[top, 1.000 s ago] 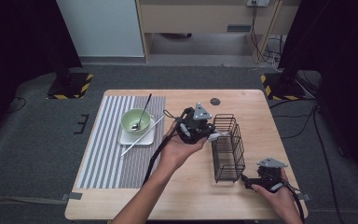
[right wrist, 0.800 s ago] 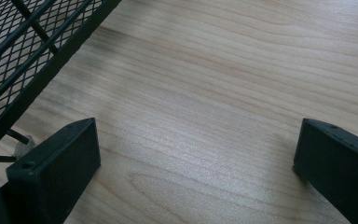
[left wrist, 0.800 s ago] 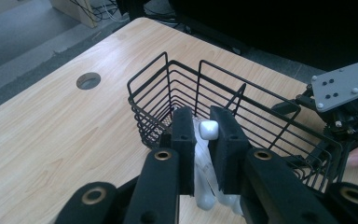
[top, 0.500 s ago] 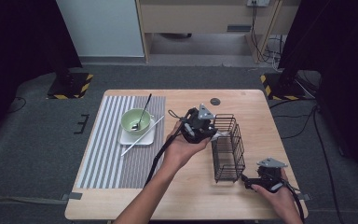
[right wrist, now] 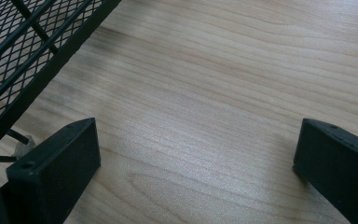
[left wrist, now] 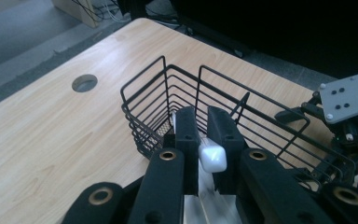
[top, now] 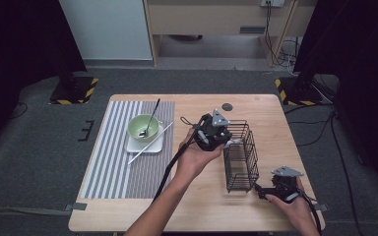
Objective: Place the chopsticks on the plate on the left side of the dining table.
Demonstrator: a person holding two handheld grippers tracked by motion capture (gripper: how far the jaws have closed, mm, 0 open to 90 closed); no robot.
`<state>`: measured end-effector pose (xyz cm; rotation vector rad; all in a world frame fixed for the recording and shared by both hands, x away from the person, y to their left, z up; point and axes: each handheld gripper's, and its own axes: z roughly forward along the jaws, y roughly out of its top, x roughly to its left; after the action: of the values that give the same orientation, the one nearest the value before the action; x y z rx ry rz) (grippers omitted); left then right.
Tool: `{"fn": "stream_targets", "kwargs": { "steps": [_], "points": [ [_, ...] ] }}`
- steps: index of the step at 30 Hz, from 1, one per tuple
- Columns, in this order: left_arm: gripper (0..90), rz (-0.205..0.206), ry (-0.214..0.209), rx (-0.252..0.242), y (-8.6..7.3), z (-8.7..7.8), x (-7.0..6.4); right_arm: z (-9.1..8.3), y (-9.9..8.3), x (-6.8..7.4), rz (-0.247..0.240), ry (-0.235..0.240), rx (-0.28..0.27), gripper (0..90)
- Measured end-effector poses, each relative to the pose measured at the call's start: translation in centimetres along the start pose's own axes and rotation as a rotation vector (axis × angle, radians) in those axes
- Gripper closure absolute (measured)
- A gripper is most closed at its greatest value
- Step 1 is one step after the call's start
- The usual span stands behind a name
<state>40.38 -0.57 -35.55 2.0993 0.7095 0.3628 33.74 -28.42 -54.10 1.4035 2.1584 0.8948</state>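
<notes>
The left gripper (left wrist: 204,135) clamps one white utensil (left wrist: 212,157) (probably a spoon handle) over the single wire basket (top: 240,155); right gripper (right wrist: 196,154) gapes wide, empty.

Left hand-held gripper (top: 225,139) clamped, right hand-held gripper (top: 265,191) spread wide.

A white utensil handle (left wrist: 212,157), blunt-ended and glossy, is sitting pinched between black jaws, pointing down into the black wire basket (left wrist: 158,105). The basket is standing upright on the wooden table; the utensil's lower end is probably hidden inside.
</notes>
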Motion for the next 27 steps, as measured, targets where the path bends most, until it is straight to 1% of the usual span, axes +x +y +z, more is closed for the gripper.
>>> {"fn": "stream_targets", "kwargs": {
  "steps": [4,9,11,12,13,14,15,16,21,22,24,27],
  "points": [
    [82.8,0.004,0.012,-0.021,0.1,-0.2,0.0,0.0,0.0,0.0,0.000,0.000,0.000,0.4],
    [82.9,-0.010,0.014,-0.056,0.4,-0.7,0.4,0.0,0.0,0.0,0.000,0.000,0.000,0.4],
    [82.9,-0.019,0.007,-0.077,0.5,-1.0,0.7,0.0,0.0,0.0,0.000,0.000,0.000,0.4],
    [82.9,-0.019,0.007,-0.077,0.5,-1.0,0.7,0.0,0.0,0.0,0.000,0.000,0.000,0.4],
    [82.9,-0.027,-0.003,-0.093,0.6,-1.3,0.9,0.0,0.0,0.0,0.000,0.000,-0.001,0.4],
    [82.9,-0.027,-0.003,-0.093,0.6,-1.3,0.9,0.0,0.0,0.0,0.000,0.000,0.000,0.4],
    [82.9,-0.032,-0.009,-0.105,0.6,-1.4,1.1,0.0,0.0,0.0,-0.001,0.000,0.000,0.4],
    [82.9,-0.044,-0.021,-0.126,0.6,-1.7,1.4,0.0,0.0,0.0,-0.001,0.000,0.000,0.4],
    [82.9,-0.042,-0.021,-0.138,0.7,-2.2,1.8,0.0,0.0,0.0,0.000,0.000,0.000,0.4],
    [82.9,-0.049,-0.024,-0.147,0.7,-2.3,2.1,0.0,0.0,0.0,0.000,0.000,0.000,0.4],
    [82.9,-0.049,-0.024,-0.148,0.7,-2.4,2.2,0.0,0.0,0.0,0.000,0.000,0.000,0.4],
    [83.0,-0.065,-0.030,-0.154,0.7,-2.6,2.7,0.0,0.0,0.0,0.000,0.000,0.000,0.4]
  ]
}}
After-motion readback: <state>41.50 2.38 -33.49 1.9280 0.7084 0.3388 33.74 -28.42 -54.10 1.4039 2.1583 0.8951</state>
